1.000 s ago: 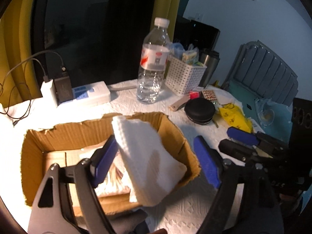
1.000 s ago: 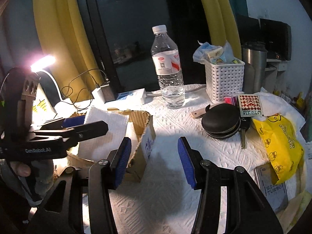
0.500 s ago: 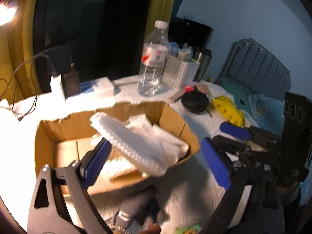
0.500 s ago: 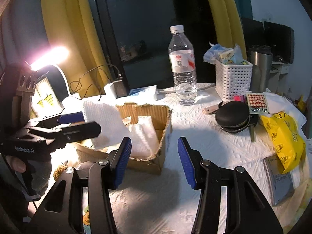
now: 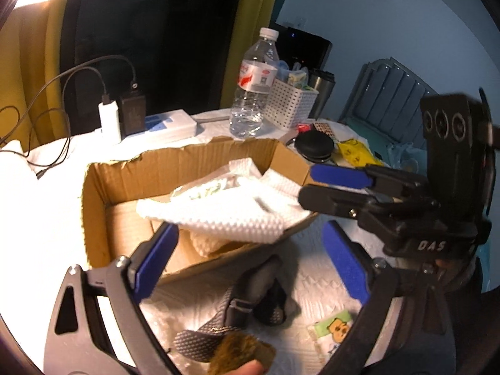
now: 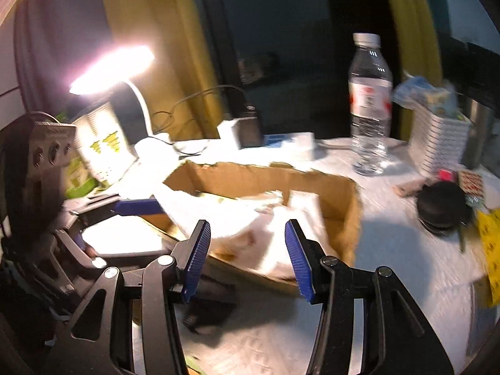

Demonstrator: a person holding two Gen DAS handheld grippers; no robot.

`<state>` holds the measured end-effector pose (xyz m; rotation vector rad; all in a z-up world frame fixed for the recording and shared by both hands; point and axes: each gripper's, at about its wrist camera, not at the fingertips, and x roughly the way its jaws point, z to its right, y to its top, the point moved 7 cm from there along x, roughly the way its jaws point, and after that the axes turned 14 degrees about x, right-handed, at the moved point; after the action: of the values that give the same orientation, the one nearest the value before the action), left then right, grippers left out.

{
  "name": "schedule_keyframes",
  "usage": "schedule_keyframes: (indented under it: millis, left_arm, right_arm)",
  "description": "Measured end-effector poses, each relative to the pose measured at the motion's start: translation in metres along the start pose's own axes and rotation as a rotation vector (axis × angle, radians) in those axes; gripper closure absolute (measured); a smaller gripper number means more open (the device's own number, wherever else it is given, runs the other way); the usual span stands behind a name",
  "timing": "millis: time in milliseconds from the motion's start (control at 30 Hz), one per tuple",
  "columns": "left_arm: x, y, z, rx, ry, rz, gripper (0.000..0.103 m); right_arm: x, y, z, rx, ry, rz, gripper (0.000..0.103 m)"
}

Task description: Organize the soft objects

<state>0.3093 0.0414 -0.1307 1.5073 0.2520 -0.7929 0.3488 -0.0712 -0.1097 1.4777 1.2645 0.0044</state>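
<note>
Right wrist view blurred; cardboard box (image 6: 340,187) contents indistinct. Both jaws empty: left gripper (image 5: 250,262) wide, right gripper (image 6: 247,256) half-wide.

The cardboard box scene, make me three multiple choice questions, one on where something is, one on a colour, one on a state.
1. Where does the white foam sheet lie?
A. draped over the near rim of the cardboard box
B. inside the white basket
C. under the water bottle

2. What colour are the pads of the left tool?
A. red
B. blue
C. green

3. How is the water bottle?
A. lying on its side
B. upright with no cap
C. upright with its cap on

Answers: 1 A, the sheet rests in the box and hangs over its near edge. 2 B, both pads show blue. 3 C, it stands behind the box with a white cap on top.
</note>
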Motion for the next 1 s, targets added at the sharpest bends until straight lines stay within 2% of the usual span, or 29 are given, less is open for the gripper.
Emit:
schedule_keyframes:
  millis: [133, 300, 433, 800, 833, 900, 933, 1000]
  left_arm:
    - [0.0, -0.006, -0.009, -0.019, 0.006, 0.001, 0.009]
    - [-0.007, -0.012, -0.016, -0.029, -0.012, 0.014, 0.009]
    - [-0.012, -0.021, -0.02, -0.036, -0.026, 0.018, 0.009]
    - [-0.02, -0.032, -0.02, 0.02, 0.0, 0.015, 0.009]
    - [-0.02, -0.033, -0.02, 0.028, 0.002, 0.011, 0.009]
    - [-0.02, -0.035, -0.018, 0.044, 0.011, 0.005, 0.009]
    - [-0.02, -0.035, -0.017, 0.05, 0.015, 0.003, 0.009]
    - [-0.021, -0.035, -0.018, 0.052, 0.023, 0.001, 0.009]
  right_arm:
    - [0.018, 0.002, -0.022, -0.063, 0.029, -0.048, 0.051]
    - [0.033, 0.001, -0.033, -0.072, 0.098, -0.124, 0.051]
    - [0.043, 0.001, -0.038, -0.1, 0.09, -0.156, 0.051]
    - [0.071, -0.012, -0.063, -0.157, 0.133, -0.253, 0.051]
    - [0.074, -0.014, -0.063, -0.155, 0.142, -0.269, 0.052]
    - [0.077, -0.017, -0.066, -0.163, 0.152, -0.29, 0.063]
    - [0.078, -0.019, -0.068, -0.171, 0.155, -0.302, 0.071]
    - [0.079, -0.022, -0.071, -0.185, 0.151, -0.312, 0.094]
